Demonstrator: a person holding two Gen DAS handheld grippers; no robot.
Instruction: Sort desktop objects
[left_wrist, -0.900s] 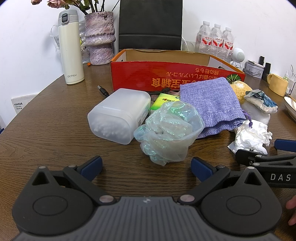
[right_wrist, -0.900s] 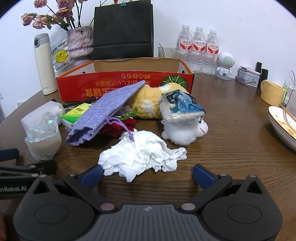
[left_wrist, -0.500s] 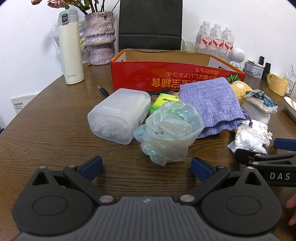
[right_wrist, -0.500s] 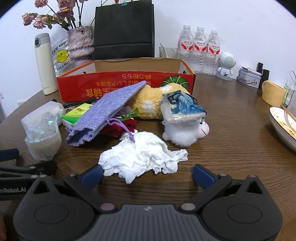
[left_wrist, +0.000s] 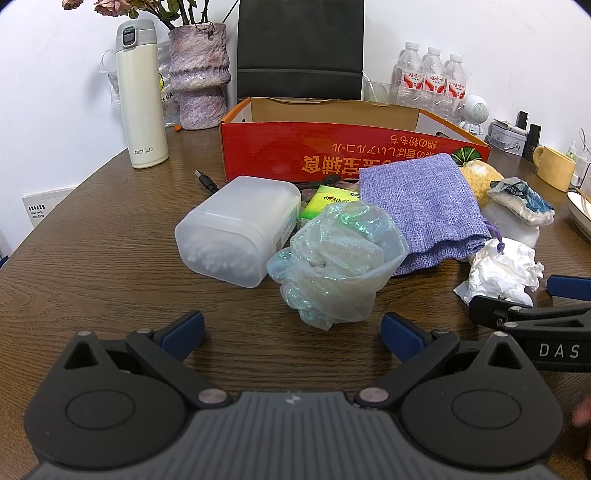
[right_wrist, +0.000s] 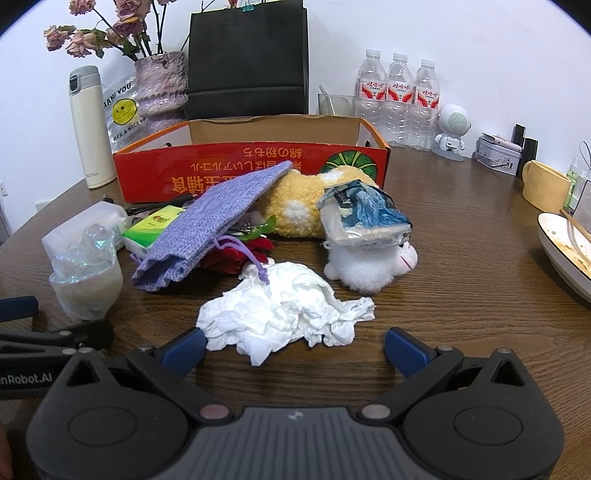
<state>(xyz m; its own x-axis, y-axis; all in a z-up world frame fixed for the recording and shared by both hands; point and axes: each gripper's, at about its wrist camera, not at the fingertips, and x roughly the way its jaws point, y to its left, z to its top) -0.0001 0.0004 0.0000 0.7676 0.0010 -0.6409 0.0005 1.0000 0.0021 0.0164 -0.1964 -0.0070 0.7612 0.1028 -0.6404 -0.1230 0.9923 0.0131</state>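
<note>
While both claws rest spread wide and empty at the bottom of their frames, the left gripper (left_wrist: 291, 328) faces an iridescent plastic bag (left_wrist: 338, 258) at center, beside a frosted container (left_wrist: 238, 229). Right gripper (right_wrist: 293, 345) faces crumpled tissue (right_wrist: 284, 314). Behind both, upper center, stands a red cardboard box (right_wrist: 251, 166).

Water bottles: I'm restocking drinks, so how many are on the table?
3, in a row by the wall behind the red box: left bottle, middle bottle, right bottle. More could be hidden behind the black bag.
</note>
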